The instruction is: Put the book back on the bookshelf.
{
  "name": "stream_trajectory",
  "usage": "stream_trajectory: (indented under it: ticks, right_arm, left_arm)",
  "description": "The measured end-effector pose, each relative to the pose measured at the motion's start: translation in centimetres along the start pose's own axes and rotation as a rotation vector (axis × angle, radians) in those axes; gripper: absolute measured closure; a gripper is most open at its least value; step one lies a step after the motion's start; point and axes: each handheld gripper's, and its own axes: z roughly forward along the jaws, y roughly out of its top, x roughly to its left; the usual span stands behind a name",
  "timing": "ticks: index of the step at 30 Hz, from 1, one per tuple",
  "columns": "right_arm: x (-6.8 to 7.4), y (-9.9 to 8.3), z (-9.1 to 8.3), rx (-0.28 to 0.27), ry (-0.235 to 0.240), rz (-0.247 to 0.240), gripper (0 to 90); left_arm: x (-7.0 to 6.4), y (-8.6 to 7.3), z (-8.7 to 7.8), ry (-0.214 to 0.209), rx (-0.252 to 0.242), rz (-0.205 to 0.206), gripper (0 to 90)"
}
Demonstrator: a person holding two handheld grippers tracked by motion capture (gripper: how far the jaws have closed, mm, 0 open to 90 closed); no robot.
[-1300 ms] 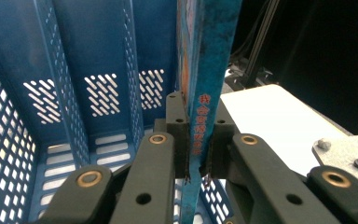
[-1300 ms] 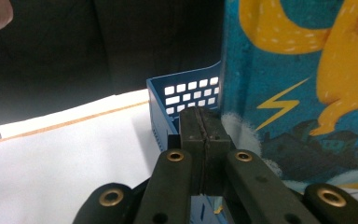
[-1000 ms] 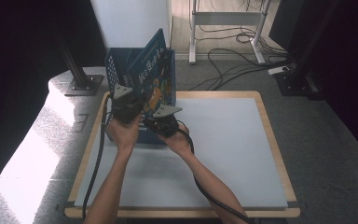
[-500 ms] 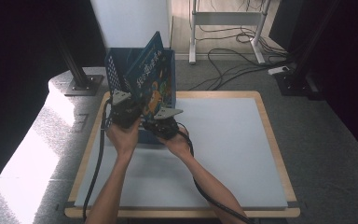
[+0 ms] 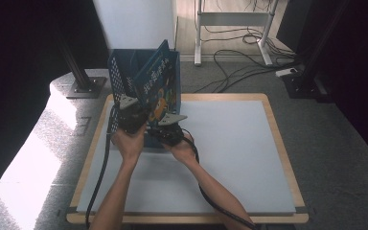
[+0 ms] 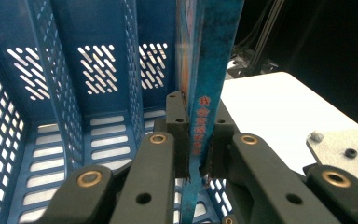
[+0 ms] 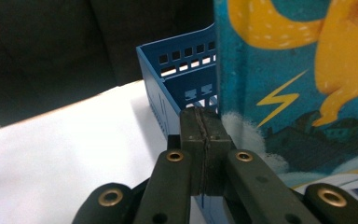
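A blue book (image 5: pixel 157 84) with a yellow cartoon cover leans tilted in a blue perforated file rack (image 5: pixel 119 76) at the table's far left. My left gripper (image 5: pixel 133 114) is shut on the book's edge. In the left gripper view the jaws pinch the book's spine (image 6: pixel 210 88) between them at the left gripper (image 6: pixel 199 142), over the rack's slotted compartments (image 6: pixel 74 70). My right gripper (image 5: pixel 166 128) sits just right of it, low against the book. In the right gripper view the right gripper (image 7: pixel 206 135) has its jaws pressed together, with the book cover (image 7: pixel 303 79) alongside and the rack wall (image 7: pixel 177 74) behind.
The rack stands on a white table top with a wooden rim (image 5: pixel 268 103); its bare white surface (image 5: pixel 230 153) stretches to the right and toward me. Beyond the table are a white panel (image 5: pixel 134 21), a desk frame with cables (image 5: pixel 235 28) and a dark stand base (image 5: pixel 84 86).
Both grippers and the book have come slightly lower and nearer to me. The holds look the same.
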Motion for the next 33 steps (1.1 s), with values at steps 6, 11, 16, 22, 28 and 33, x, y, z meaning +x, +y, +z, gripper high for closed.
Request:
stream_trajectory:
  ticks: [6,11,16,22,28,33]
  right_arm:
    - [0.2,-0.1,0.0,0.006,0.002,-0.002,83.9]
    - [0.2,-0.4,0.0,0.001,0.008,0.008,83.2]
    - [0.2,-0.4,-0.1,-0.003,0.018,0.011,82.8]
    - [0.2,-0.3,0.1,-0.002,0.015,0.004,86.1]
    - [0.2,-0.5,0.0,-0.001,0.017,0.009,84.7]
    - [0.0,-0.7,-0.6,-0.009,0.005,0.014,82.2]
  left_arm:
    - [0.0,-0.1,-0.1,-0.002,0.016,0.003,83.4]
    - [0.0,0.0,-0.1,0.000,0.029,0.007,83.4]
    - [0.1,0.0,-0.2,0.009,0.047,0.005,83.5]
    - [-0.4,-0.2,-0.3,0.055,0.030,0.021,83.5]
    - [-0.4,-0.5,0.5,0.043,0.050,0.016,83.5]
    - [0.0,-1.7,2.2,0.031,0.087,-0.008,83.4]
